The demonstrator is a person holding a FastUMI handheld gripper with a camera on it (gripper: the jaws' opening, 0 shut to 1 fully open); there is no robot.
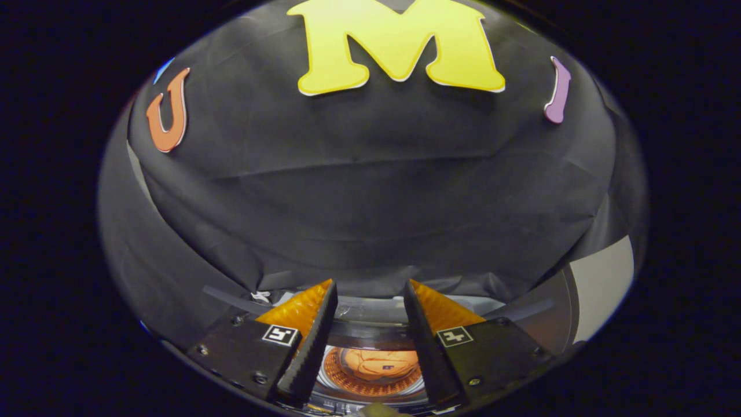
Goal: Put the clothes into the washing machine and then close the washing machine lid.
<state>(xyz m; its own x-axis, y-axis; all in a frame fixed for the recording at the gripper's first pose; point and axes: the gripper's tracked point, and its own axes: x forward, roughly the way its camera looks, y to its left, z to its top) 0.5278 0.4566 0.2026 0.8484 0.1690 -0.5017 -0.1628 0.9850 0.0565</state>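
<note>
The gripper (370, 289) was held above the washer (370, 324), its fingers (315, 313) spread wide and gripping nothing. Down between them the drum (333, 368) could be seen, and an orange garment (379, 364) lay bunched inside it. The washer's far rim was seen just ahead of the fingertips, with black cloth (370, 202) hung beyond.

Black cloth wall (370, 191), pale panel (602, 284).
</note>
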